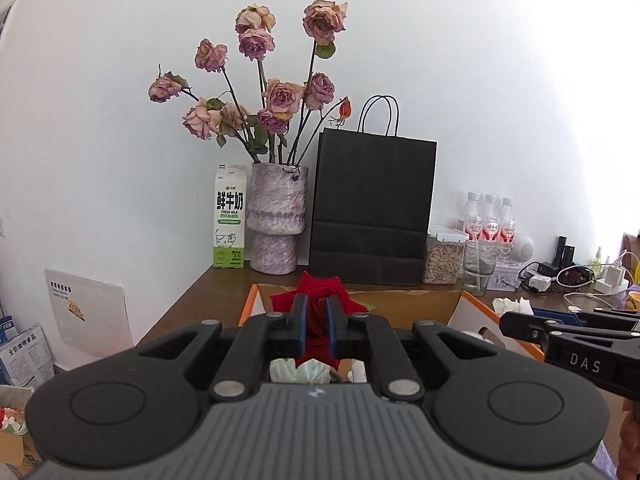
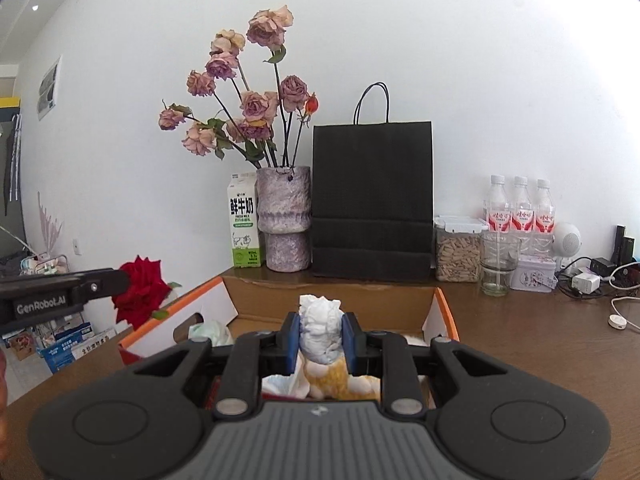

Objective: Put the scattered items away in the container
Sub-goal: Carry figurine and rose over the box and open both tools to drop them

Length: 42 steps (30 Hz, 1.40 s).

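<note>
A cardboard box (image 1: 416, 304) with orange edges stands open on the brown table, also seen in the right wrist view as the box (image 2: 332, 300). My left gripper (image 1: 316, 308) is shut on a red rose (image 1: 318, 286) and holds it above the box's near left side. From the right wrist view the same rose (image 2: 142, 290) hangs at the left gripper's tip. My right gripper (image 2: 320, 326) is shut on a crumpled white tissue (image 2: 322, 328), held over the box. Inside the box lie a crumpled tissue (image 2: 210, 330) and a yellow-and-white soft item (image 2: 336, 380).
At the back stand a milk carton (image 1: 229, 216), a vase of dried roses (image 1: 276, 220), a black paper bag (image 1: 372, 208), a jar of snacks (image 1: 444, 258), a glass (image 1: 480, 268), three bottles (image 2: 520, 210). Chargers and cables (image 1: 576, 280) lie at the right. Another tissue (image 1: 512, 305) lies by the box.
</note>
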Motion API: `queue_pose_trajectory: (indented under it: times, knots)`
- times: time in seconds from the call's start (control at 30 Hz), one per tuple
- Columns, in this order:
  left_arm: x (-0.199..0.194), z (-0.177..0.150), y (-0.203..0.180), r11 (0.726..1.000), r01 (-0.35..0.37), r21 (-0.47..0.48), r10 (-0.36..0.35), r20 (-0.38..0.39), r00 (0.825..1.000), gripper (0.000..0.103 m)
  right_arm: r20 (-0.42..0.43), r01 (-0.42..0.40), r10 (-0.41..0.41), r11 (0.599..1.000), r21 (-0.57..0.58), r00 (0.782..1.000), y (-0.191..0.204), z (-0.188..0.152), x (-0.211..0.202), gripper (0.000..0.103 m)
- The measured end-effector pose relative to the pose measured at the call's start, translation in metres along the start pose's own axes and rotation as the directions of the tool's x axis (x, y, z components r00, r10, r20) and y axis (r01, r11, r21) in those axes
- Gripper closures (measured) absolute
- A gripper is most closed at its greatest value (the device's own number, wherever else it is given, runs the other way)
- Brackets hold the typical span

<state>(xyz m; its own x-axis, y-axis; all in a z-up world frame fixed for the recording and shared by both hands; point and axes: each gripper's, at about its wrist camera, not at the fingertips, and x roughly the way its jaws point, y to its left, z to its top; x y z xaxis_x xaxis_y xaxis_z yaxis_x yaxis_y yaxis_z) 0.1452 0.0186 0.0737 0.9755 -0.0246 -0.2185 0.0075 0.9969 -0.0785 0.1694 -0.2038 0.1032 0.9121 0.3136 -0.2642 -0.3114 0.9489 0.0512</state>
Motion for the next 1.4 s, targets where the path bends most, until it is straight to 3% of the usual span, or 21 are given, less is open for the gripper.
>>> queue_pose_trajectory:
  times: [0.2,0.4,0.57,1.1,1.17,1.2,1.23,1.27,1.3,1.33,1.4]
  knots:
    - [0.036,0.016,-0.01,1.0,-0.001,-0.023,0.001,0.006,1.0,0.093,0.036,-0.002,0.002,1.0,0.007,0.999,0.005,0.028,0.038,0.082]
    - [0.088,0.024,-0.016,0.999,-0.035,-0.035,0.035,-0.006,0.999,0.093,0.001,0.02,-0.02,0.997,0.081,1.0,-0.003,0.034,0.092,0.082]
    - [0.125,0.004,-0.012,0.998,-0.052,-0.025,0.049,-0.101,0.994,0.093,-0.064,0.03,-0.024,0.996,0.08,0.998,-0.007,0.016,0.119,0.082]
    - [0.129,-0.008,-0.007,0.997,-0.076,-0.005,0.075,-0.136,0.988,0.093,-0.106,0.045,-0.04,0.998,0.049,0.994,-0.003,0.0,0.122,0.082]
    - [0.129,-0.009,-0.007,0.997,-0.075,-0.002,0.074,-0.138,0.988,0.091,-0.107,0.048,-0.042,0.998,0.05,0.993,-0.003,-0.001,0.122,0.078]
    - [0.129,-0.01,-0.007,0.997,-0.078,-0.003,0.077,-0.14,0.987,0.087,-0.104,0.054,-0.048,0.997,0.055,0.993,-0.004,-0.001,0.121,0.069]
    - [0.128,-0.01,-0.007,0.996,-0.089,-0.003,0.088,-0.139,0.986,0.074,-0.105,0.055,-0.049,0.997,0.059,0.993,-0.004,-0.001,0.12,0.046]
    - [0.127,-0.01,-0.007,0.995,-0.096,-0.003,0.095,-0.134,0.986,0.062,-0.104,0.056,-0.049,0.996,0.065,0.993,-0.005,-0.001,0.118,0.033]
    - [0.124,-0.01,-0.007,0.994,-0.106,-0.007,0.104,-0.12,0.987,0.035,-0.095,0.056,-0.05,0.996,0.068,0.994,-0.006,-0.001,0.116,0.014]
    - [0.119,-0.009,-0.005,0.99,-0.138,-0.017,0.136,-0.09,0.987,0.013,-0.078,0.066,-0.06,0.995,0.071,0.995,-0.006,-0.001,0.112,0.012]
    - [0.11,-0.006,-0.001,0.982,-0.186,-0.038,0.185,-0.024,0.982,0.0,-0.051,0.075,-0.071,0.994,0.083,0.996,-0.009,0.002,0.106,0.007]
